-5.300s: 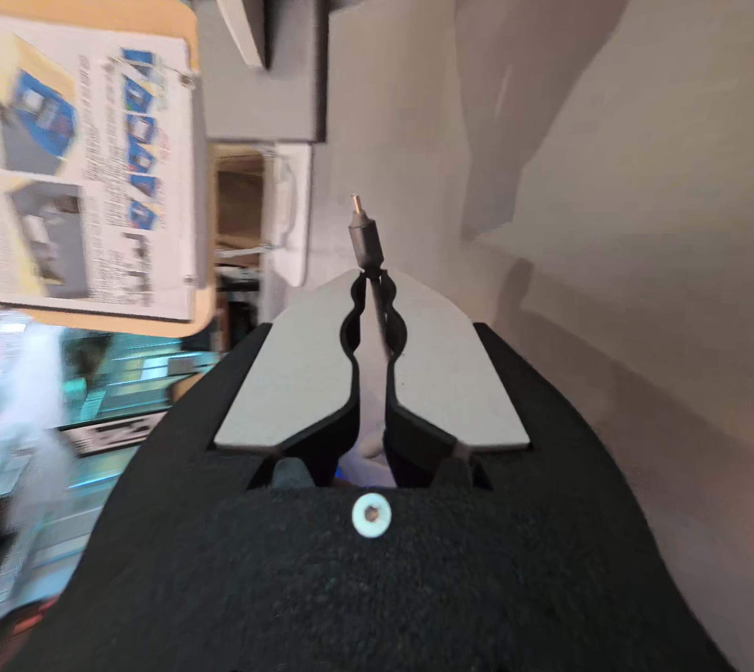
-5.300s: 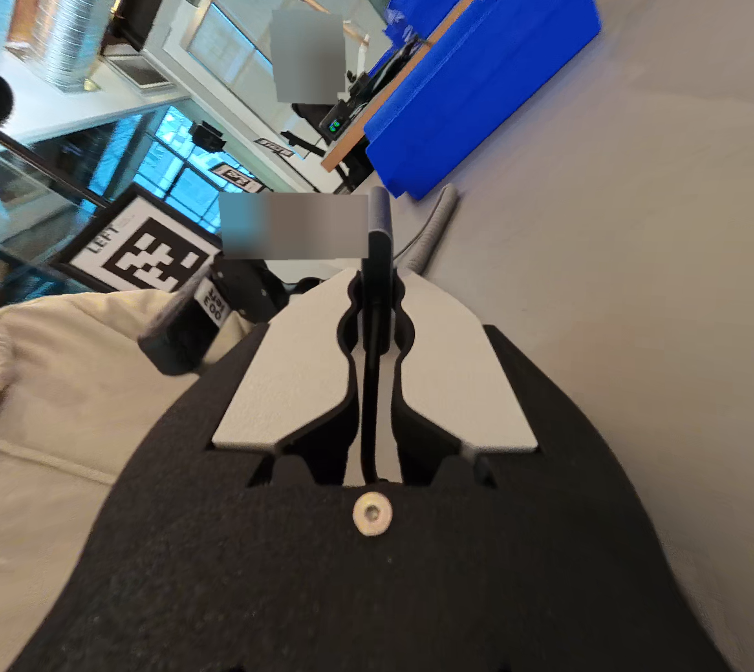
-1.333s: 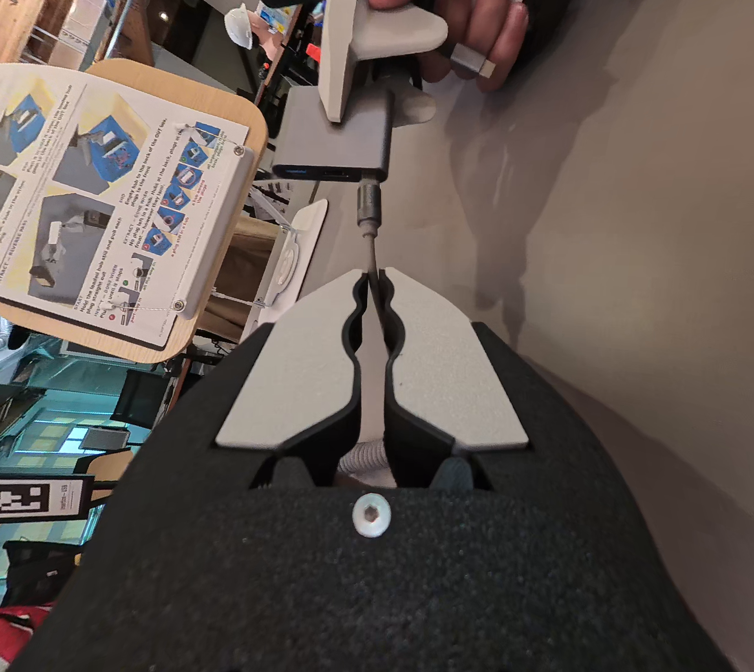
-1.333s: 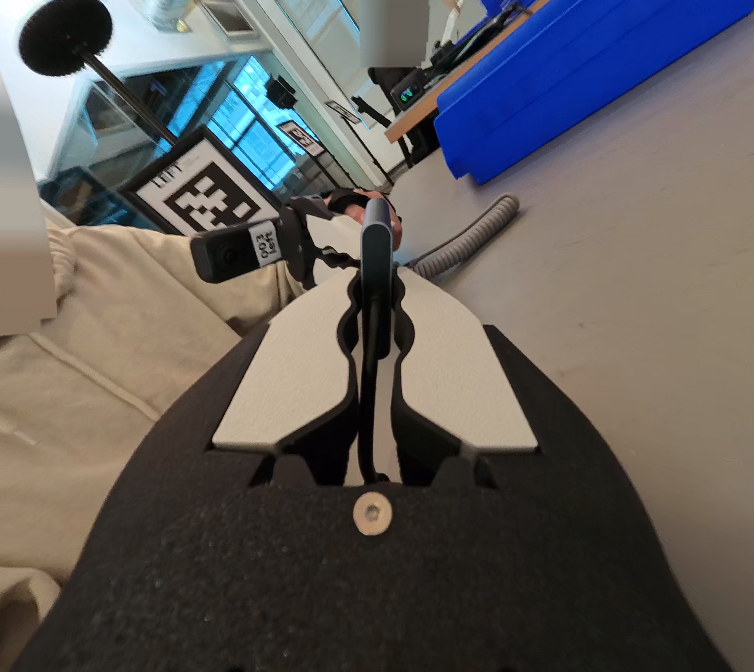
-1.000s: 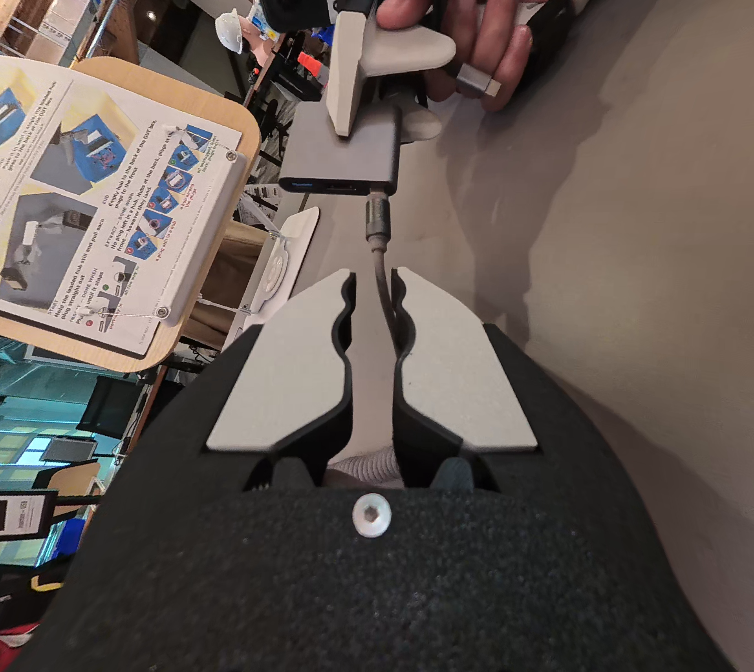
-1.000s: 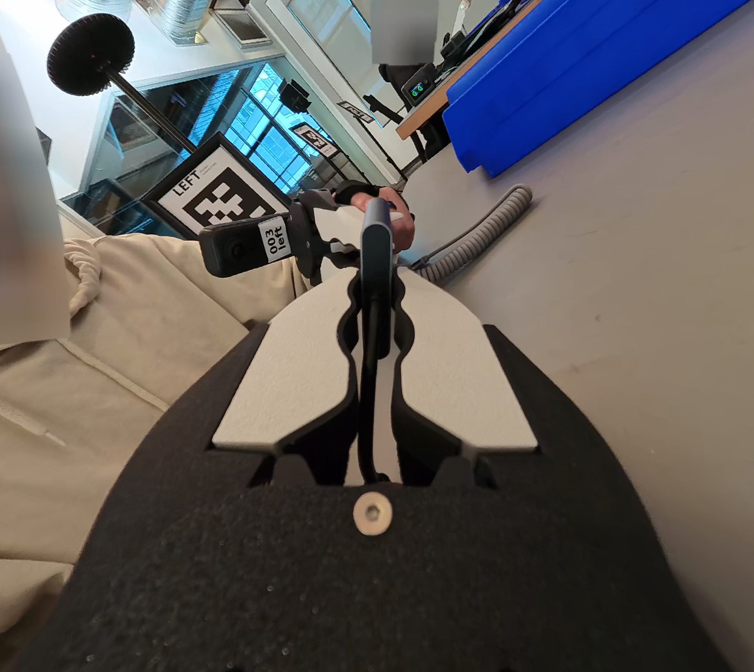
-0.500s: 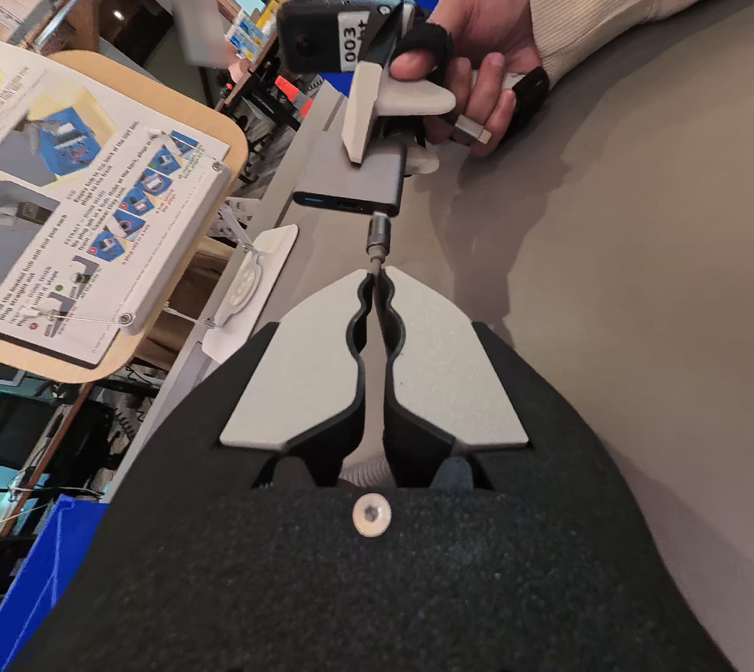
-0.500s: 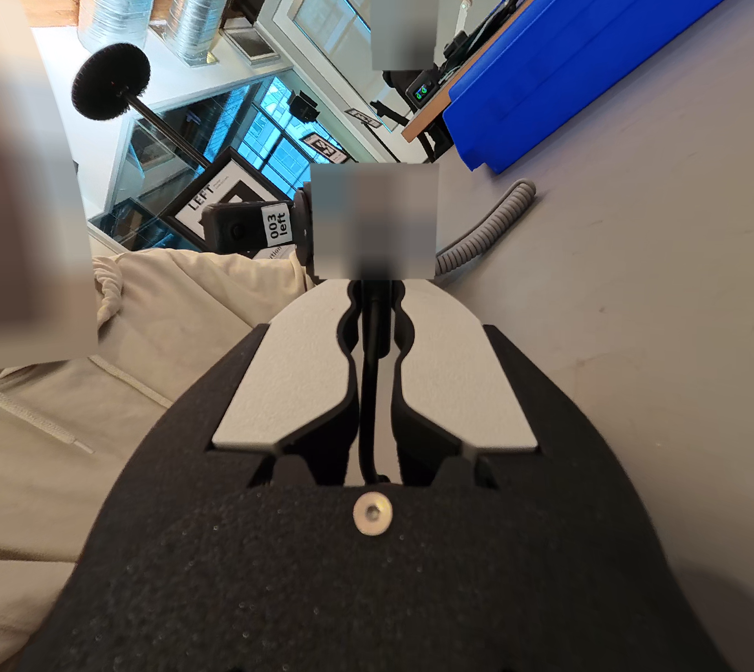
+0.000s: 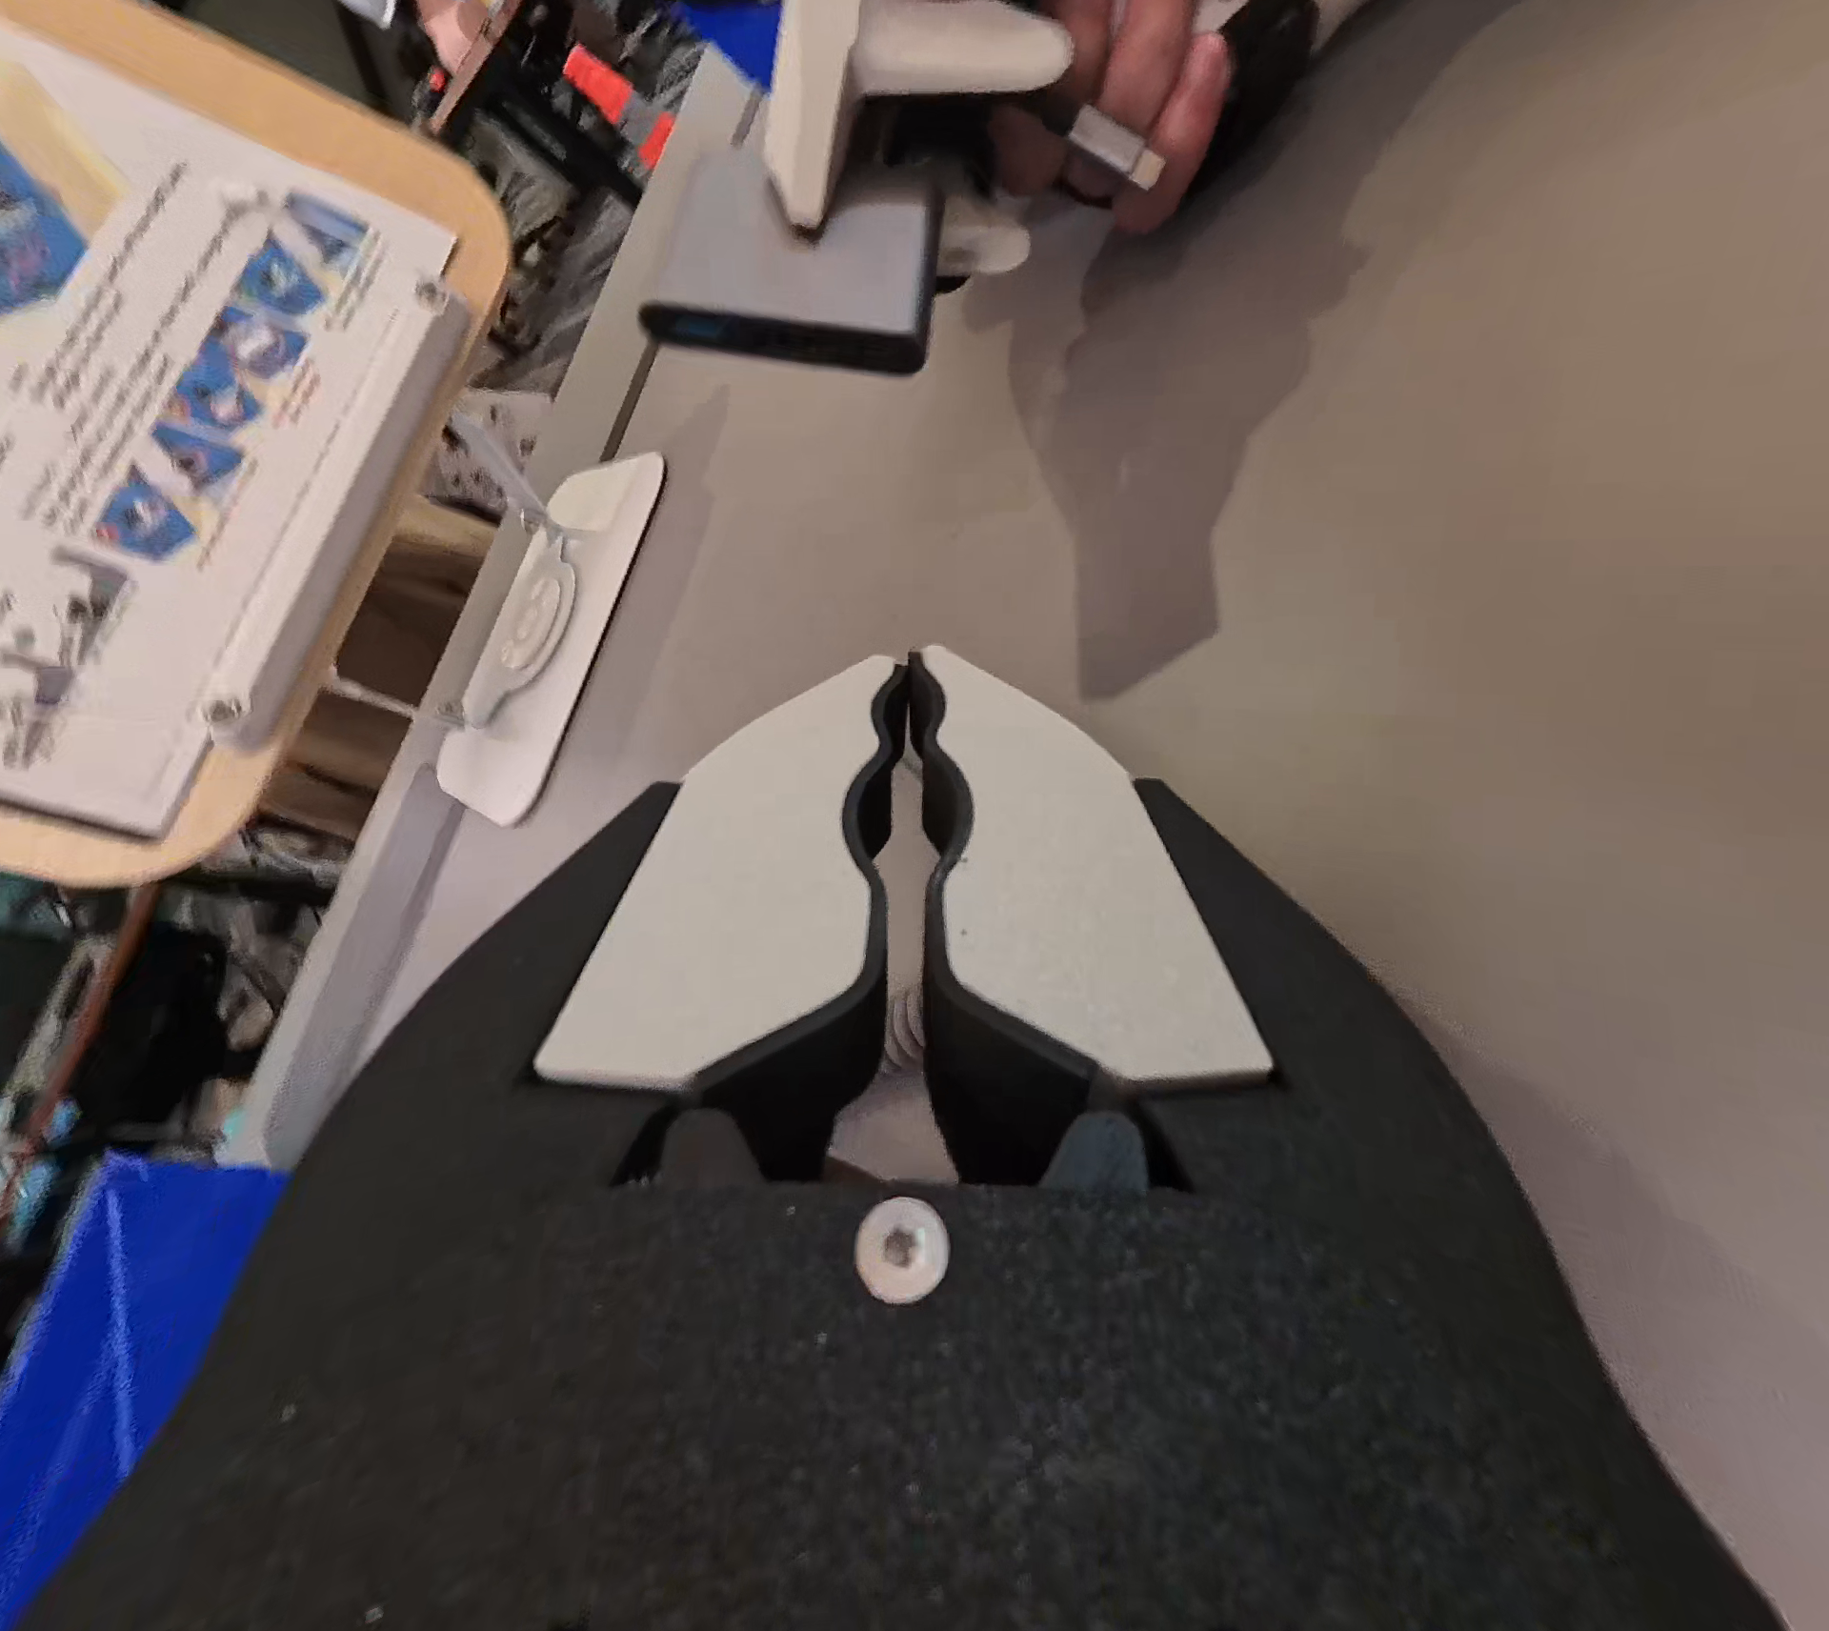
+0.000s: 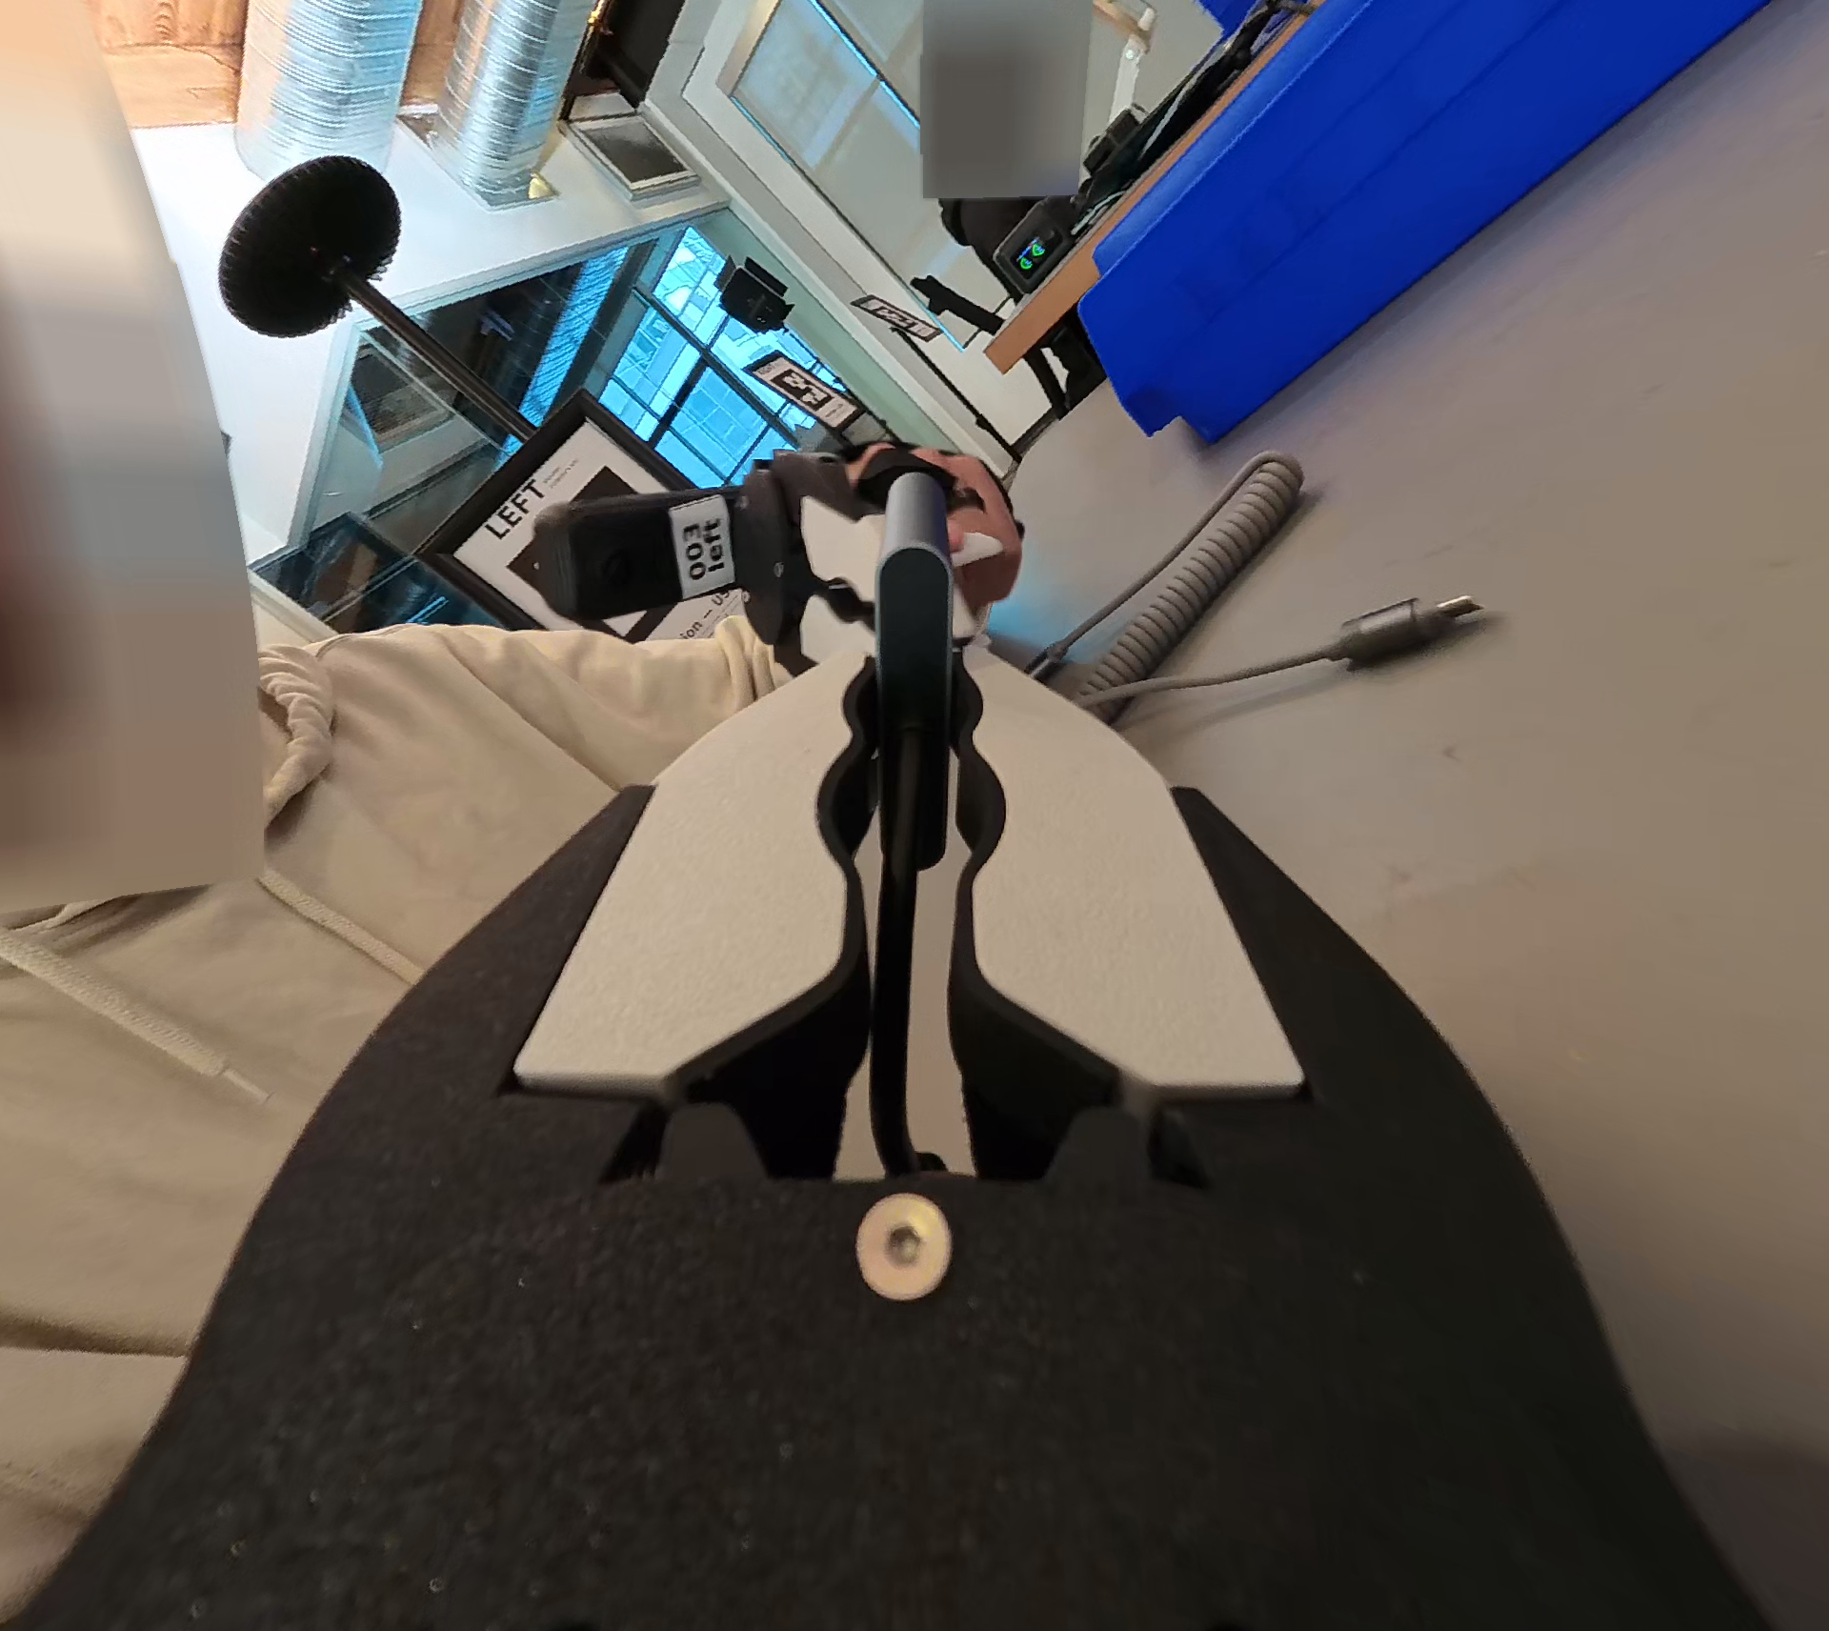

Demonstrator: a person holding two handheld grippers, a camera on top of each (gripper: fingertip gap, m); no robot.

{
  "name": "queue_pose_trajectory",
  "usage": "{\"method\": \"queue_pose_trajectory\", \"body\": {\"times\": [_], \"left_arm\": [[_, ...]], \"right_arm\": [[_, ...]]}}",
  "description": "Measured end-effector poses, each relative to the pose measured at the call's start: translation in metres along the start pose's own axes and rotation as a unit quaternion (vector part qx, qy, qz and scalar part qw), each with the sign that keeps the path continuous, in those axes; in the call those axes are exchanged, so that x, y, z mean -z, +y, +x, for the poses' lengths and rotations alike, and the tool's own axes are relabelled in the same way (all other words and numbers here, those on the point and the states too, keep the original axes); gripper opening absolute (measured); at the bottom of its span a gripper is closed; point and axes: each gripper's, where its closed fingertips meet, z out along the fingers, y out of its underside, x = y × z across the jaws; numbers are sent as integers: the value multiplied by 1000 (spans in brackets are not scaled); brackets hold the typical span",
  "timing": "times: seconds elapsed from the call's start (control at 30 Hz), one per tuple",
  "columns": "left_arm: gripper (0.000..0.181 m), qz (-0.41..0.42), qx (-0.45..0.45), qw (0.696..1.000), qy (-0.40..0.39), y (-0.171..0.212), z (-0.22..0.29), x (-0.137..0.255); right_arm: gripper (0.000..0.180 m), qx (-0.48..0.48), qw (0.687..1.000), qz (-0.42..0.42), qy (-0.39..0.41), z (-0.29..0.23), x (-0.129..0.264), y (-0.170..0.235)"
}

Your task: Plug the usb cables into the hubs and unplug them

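My right gripper point(image 10: 915, 678) is shut on a flat grey USB hub point(image 10: 915, 584) and holds it edge-on above the grey table; the hub's black cord runs back between the fingers. In the left wrist view the hub point(image 9: 802, 267) hangs from the right gripper's white fingers point(image 9: 812, 99), its ports facing me with nothing in them. My left gripper point(image 9: 909, 663) is shut and empty, well short of the hub. The grey cable's metal plug point(image 10: 1395, 628) lies loose on the table beside its coiled part point(image 10: 1207, 564).
A wooden board with an instruction sheet point(image 9: 198, 416) stands at the left. A white pad point(image 9: 554, 623) lies by the table edge. Blue bins point(image 10: 1485, 148) line the far side. The hand point(image 9: 1108, 0) on the right gripper has a small silver plug point(image 9: 1108, 148) by it.
The plug sat in the hub a second ago, then came out in my left gripper's hold. That gripper has since let the cable go, shut empty and drawn back; the plug now lies on the table.
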Motion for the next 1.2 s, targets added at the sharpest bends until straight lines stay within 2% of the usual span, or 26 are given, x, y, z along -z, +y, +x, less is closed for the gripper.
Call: {"method": "queue_pose_trajectory", "body": {"times": [0.07, 0.13, 0.2, 0.33, 0.4, 0.47, 0.67, 0.77, 0.8, 0.83, 0.87, 0.9, 1.0, 1.2], "left_arm": [[1, -37, 75, 995, -51, 17, -15, -8], [30, -67, 183, 978, -73, 30, -18, -17], [58, -82, 298, 947, -93, 34, -21, -25], [58, -81, 471, 870, -123, 30, -30, -37], [58, -118, 504, 845, -137, 39, -30, -44], [52, -152, 514, 832, -148, 49, -25, -51], [42, -226, 464, 836, -187, 67, -20, -60], [59, -265, 444, 844, -143, 64, -4, -74], [38, -254, 458, 844, -116, 58, 2, -78], [29, -245, 472, 841, -98, 54, 6, -80], [11, -243, 474, 841, -96, 55, 6, -79], [4, -237, 479, 840, -90, 55, 6, -79], [4, -228, 480, 844, -68, 54, 7, -77], [3, -234, 343, 908, -57, 50, 11, -64]], "right_arm": [[12, 3, 1000, 1, 5, 0, 1, -1], [12, 7, 1000, 4, 7, 0, 3, -3], [12, 10, 1000, 6, 6, -2, 3, -5], [12, 14, 1000, 8, 9, -3, 5, -7], [12, 21, 1000, 8, 10, -5, 7, -8], [12, 26, 1000, 14, 9, -7, 10, -11], [12, 24, 999, 32, -15, -14, 14, -17], [12, 19, 999, 31, -17, -13, 13, -16], [12, 17, 999, 31, -17, -12, 13, -16], [12, 15, 999, 29, -16, -11, 12, -15], [12, 15, 999, 27, -14, -10, 12, -15], [12, 16, 999, 25, -12, -9, 11, -14], [12, 21, 1000, 21, -8, -10, 10, -13], [12, 26, 999, 18, 14, -6, 14, -13]]}}
